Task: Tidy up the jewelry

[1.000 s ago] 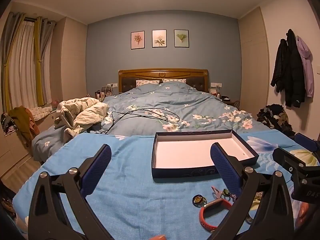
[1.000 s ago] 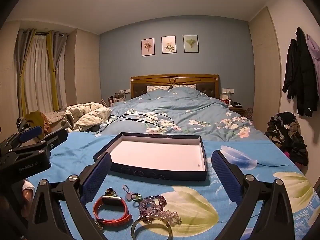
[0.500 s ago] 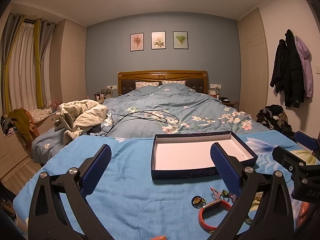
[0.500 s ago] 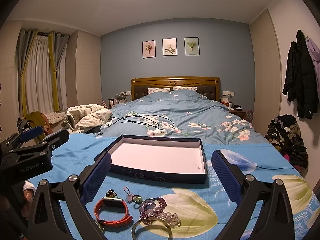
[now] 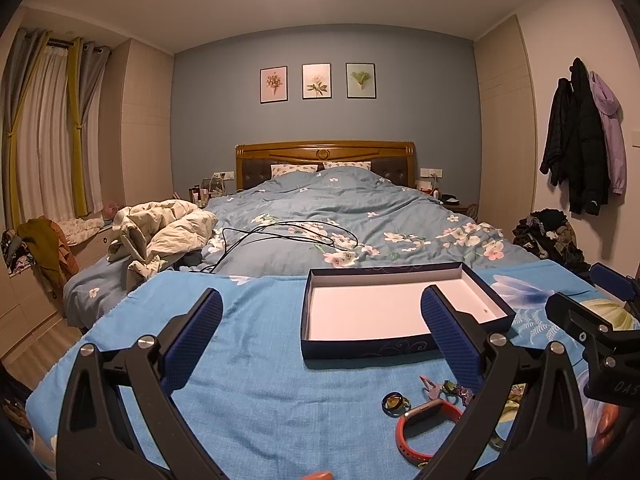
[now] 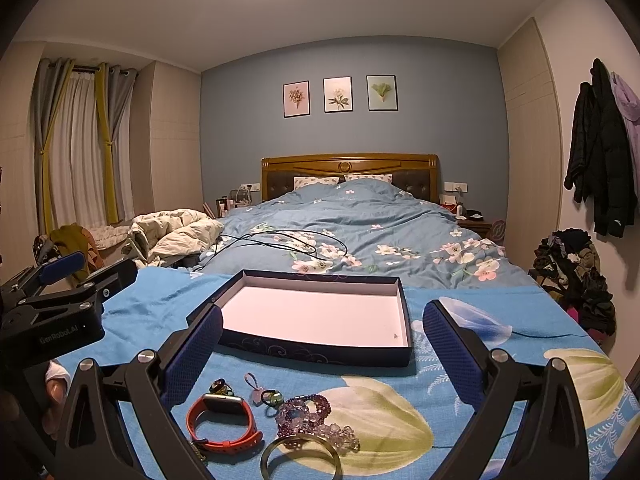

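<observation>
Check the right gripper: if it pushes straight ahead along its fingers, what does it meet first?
Probably the near wall of the open box, which lies centred ahead of the open right gripper. The jewelry, such as the orange band, sits below the line. Height is unclear; it may pass over the rim.

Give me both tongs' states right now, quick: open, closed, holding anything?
Left tongs: open wide, holding nothing.
Right tongs: open wide, holding nothing.
</observation>
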The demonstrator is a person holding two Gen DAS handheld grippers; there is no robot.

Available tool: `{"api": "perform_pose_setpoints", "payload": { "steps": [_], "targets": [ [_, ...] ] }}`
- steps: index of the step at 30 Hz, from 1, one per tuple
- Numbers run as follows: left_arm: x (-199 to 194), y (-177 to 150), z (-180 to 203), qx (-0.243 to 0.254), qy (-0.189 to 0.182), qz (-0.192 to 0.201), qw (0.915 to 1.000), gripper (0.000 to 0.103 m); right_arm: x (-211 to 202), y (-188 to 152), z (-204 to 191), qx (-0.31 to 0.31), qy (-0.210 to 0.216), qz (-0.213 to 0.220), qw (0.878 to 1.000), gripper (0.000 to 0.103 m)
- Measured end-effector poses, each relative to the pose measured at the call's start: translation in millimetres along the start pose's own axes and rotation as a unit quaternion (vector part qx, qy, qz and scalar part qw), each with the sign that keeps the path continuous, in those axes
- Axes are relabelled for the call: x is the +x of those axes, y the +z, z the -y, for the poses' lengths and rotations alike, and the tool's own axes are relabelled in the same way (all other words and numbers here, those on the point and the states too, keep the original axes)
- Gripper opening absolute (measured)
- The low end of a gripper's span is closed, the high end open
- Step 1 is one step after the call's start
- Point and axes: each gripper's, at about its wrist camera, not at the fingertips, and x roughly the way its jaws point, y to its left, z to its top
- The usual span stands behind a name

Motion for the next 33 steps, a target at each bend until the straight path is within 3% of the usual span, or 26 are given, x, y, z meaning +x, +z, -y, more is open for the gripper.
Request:
{"api": "perform_pose_setpoints", "payload": {
  "steps": [33],
  "targets": [
    [1.7,-2.4,1.8,0.001,0.001,-0.001,1.0000,0.097,3.4,0.5,2.4,0.004,0.003,-0.005,1.000,0.097]
  ]
}}
